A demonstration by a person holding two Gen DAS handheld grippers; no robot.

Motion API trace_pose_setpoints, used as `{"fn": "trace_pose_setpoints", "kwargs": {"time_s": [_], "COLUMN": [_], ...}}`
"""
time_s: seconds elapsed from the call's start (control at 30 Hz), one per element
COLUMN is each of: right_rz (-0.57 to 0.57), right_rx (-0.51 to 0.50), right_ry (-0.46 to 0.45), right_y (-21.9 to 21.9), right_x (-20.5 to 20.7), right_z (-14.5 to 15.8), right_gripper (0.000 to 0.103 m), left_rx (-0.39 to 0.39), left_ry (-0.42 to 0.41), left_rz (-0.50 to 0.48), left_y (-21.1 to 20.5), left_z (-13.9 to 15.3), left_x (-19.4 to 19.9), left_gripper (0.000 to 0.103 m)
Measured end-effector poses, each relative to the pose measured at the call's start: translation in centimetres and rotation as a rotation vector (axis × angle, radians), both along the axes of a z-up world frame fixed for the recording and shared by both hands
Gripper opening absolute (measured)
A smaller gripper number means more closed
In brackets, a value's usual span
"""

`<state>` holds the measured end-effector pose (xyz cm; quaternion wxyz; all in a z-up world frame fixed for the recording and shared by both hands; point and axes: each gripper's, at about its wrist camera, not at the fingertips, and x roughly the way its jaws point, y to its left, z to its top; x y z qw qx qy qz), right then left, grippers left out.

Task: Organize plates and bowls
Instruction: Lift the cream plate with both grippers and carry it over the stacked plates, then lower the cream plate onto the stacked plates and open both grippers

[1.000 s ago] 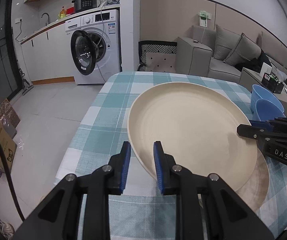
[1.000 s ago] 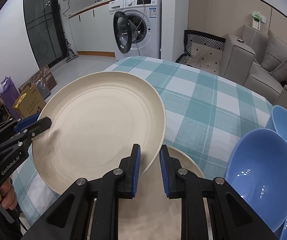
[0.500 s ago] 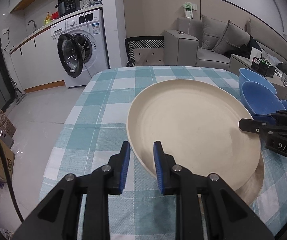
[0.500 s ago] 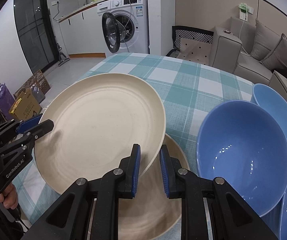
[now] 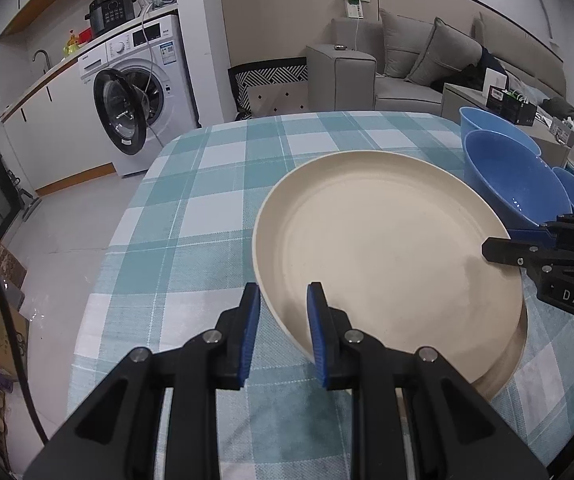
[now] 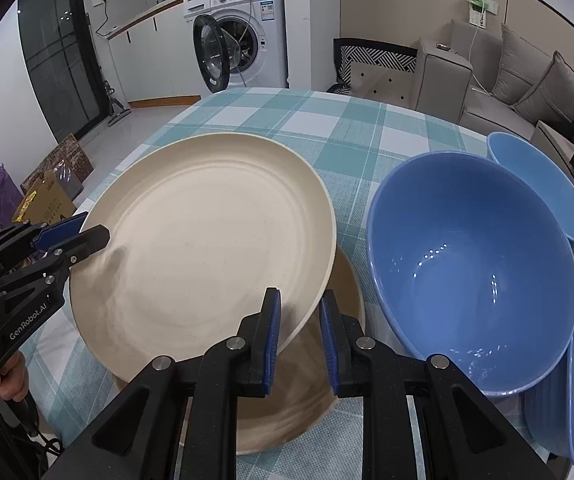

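Right wrist view shows both tools, left tool (image 6: 99, 234) and right tool (image 6: 299, 334), pinching the upper plate (image 6: 207, 256), which has sunk closer onto the lower plate (image 6: 287, 408), nearly stacked beside the blue bowls (image 6: 475, 280).

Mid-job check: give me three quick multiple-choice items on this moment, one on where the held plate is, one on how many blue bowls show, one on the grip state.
1. The held cream plate is:
A. over a second cream plate
B. inside a blue bowl
C. on the floor

2. Blue bowls in the right wrist view:
A. one
B. three
C. five

3. The left gripper and right gripper are:
A. both wide open
B. both clamping the plate's rim
C. only one gripping

Answers: A, the lower plate's rim shows beneath; B, three bowls show; B, the rim sits between both pairs of jaws.
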<state>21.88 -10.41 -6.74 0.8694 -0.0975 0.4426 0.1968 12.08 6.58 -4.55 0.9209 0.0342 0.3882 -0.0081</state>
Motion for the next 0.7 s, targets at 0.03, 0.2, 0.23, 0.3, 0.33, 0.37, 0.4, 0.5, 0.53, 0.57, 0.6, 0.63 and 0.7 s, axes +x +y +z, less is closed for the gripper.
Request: {"fn": "trace_pose_setpoints", "kwargs": {"time_s": [0.03,0.2,0.23,0.3,0.33,0.37,0.4,0.5,0.53,0.57,0.6,0.63,0.7], "right_rz": [-0.003,-0.007,-0.008,-0.013,-0.017,-0.018,-0.020,-0.023,-0.023,-0.022,-0.024,-0.024,-0.024], "right_rx": [-0.003,-0.012,-0.016,-0.014,-0.011,-0.013,-0.016,-0.025,-0.031,-0.041,-0.051,-0.060,-0.067], "right_ry": [0.002,0.016,0.017,0.023,0.031,0.035,0.038,0.045,0.042,0.040,0.037,0.035,0.040], "right_y": [-0.1,-0.4,-0.4,-0.6,-0.7,-0.7,-0.8,-0.9,-0.9,-0.8,-0.8,-0.7,-0.8], "right_x": [-0.1,-0.8,-0.9,-1.2,-1.2,-1.3,-1.4,-1.8,-1.9,-1.9,-2.0,-2.2,-2.2], "right_z": [-0.1,-0.7,-0.8,-1.0,-1.0,-1.1,-1.2,-1.2,-1.2,-1.3,-1.3,-1.4,-1.6], "right_gripper": [0.020,0.020,0.020,0.021,0.021,0.021,0.021,0.021,0.021,0.021,0.021,0.021,0.022], "left_rx": [0.007,0.021,0.027,0.035,0.039,0.041,0.042,0.058,0.066,0.071,0.074,0.078,0.087], "left_ry": [0.006,0.027,0.033,0.040,0.044,0.047,0.049,0.056,0.061,0.062,0.065,0.065,0.068], "left_rz": [-0.008,-0.023,-0.026,-0.030,-0.034,-0.039,-0.043,-0.051,-0.058,-0.063,-0.068,-0.072,-0.079], "left_y": [-0.1,-0.5,-0.5,-0.7,-0.8,-0.9,-0.9,-1.3,-1.4,-1.6,-1.7,-1.8,-2.1], "left_z": [-0.1,-0.6,-0.8,-1.1,-1.2,-1.3,-1.3,-1.6,-1.7,-1.8,-1.8,-1.9,-1.9], "left_x": [0.0,0.1,0.2,0.1,0.2,0.2,0.2,0.2,0.2,0.2,0.1,0.1,0.0], "left_gripper": [0.021,0.022,0.022,0.022,0.022,0.022,0.022,0.023,0.023,0.023,0.024,0.024,0.025]}}
